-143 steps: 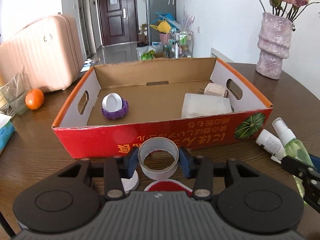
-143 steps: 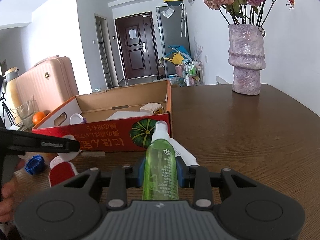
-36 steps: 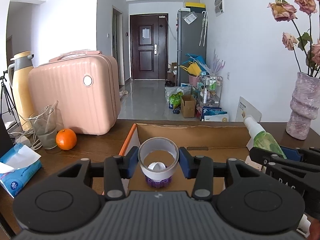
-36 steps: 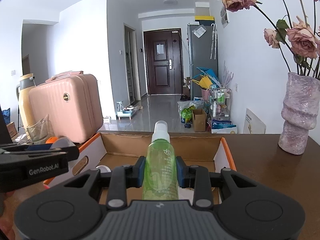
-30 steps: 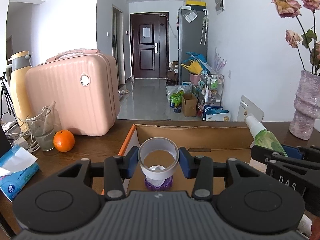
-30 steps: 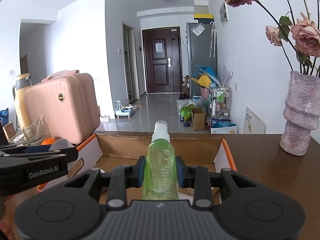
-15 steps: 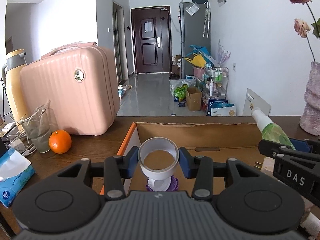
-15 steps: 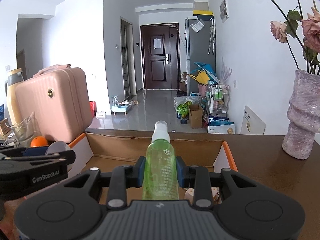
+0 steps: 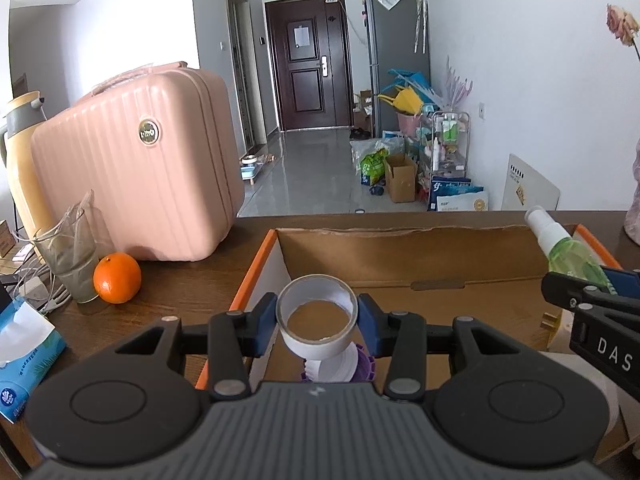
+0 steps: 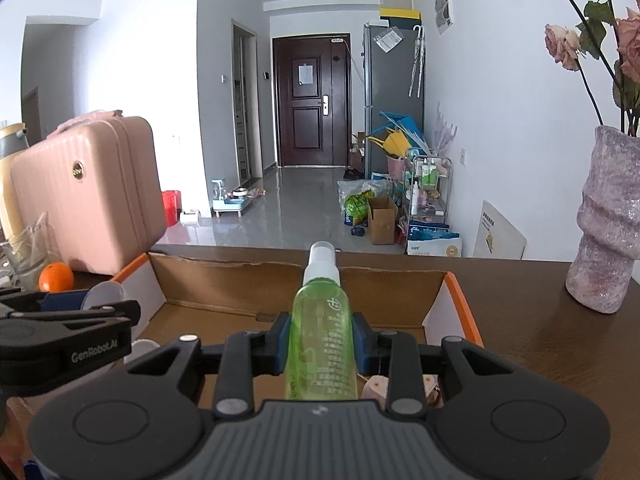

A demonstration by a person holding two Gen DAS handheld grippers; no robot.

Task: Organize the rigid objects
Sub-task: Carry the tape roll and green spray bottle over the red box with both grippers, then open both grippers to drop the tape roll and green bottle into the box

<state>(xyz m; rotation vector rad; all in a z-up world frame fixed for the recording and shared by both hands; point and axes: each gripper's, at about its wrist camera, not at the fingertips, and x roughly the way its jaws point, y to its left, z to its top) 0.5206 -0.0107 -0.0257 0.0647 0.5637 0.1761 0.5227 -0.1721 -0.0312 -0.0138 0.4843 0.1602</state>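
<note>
The roll of tape is sitting clamped across its outer rim between the blue pads of the left gripper, hanging above the left end of the cardboard box with its open core facing the camera; it is looking light and stiff, a hollow ring that should be taking a squeeze across its width without buckling, though the smooth outer wrap may be letting it slip or swivel if the hold loosens. The green spray bottle is lying gripped around its middle by the right gripper, nozzle pointing forward over the right half of the box; it is probably light thin plastic, slick and a little yielding, so the waist below the white cap looks the safest place to be holding it. Both claws are pinched nearly closed on their loads. Below the tape, near the box's left wall, a purple cap with a white lid is showing. Beyond the box's left edge an orange and a pink suitcase are standing on the tabletop.
</note>
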